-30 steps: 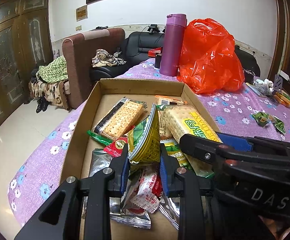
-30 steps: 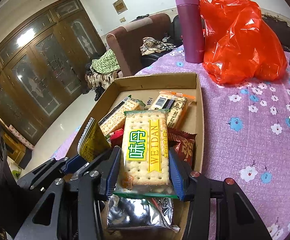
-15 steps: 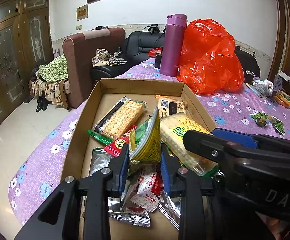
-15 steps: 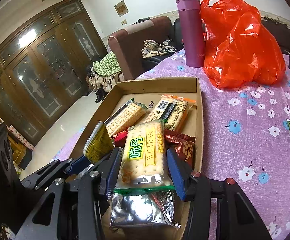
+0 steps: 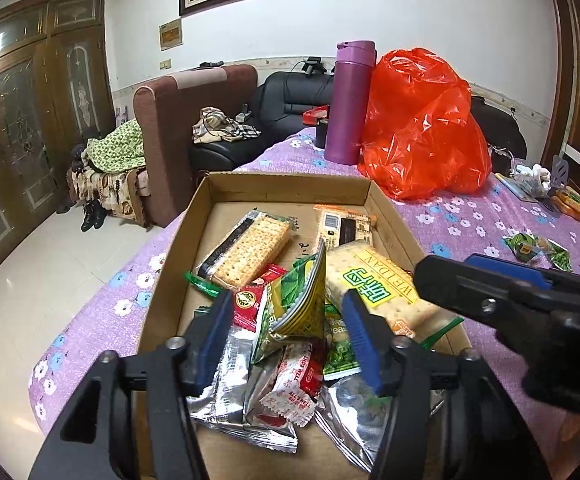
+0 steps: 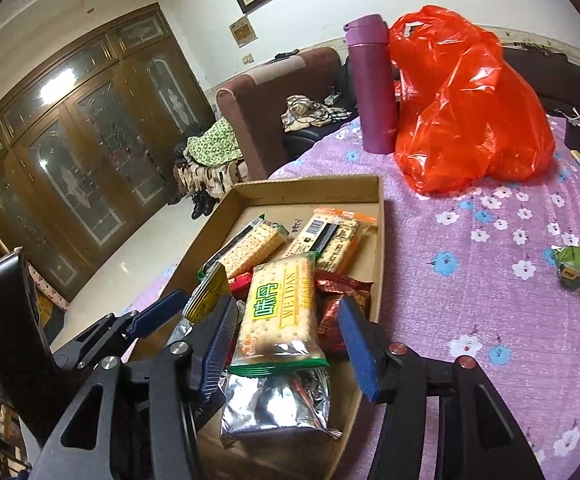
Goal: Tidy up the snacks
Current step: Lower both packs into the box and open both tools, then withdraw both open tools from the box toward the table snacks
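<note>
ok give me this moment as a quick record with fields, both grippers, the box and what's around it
left gripper: open, over the box, yellow-green packet between its fingers, no grip visible
right gripper: open, Weidan cracker pack lying between its fingers
cardboard box: open-topped, holds a loose pile of snack packs
still outside the box: green snack packets on the table
table: purple floral cloth
behind the box: purple bottle, upright, beside a red plastic bag
</note>
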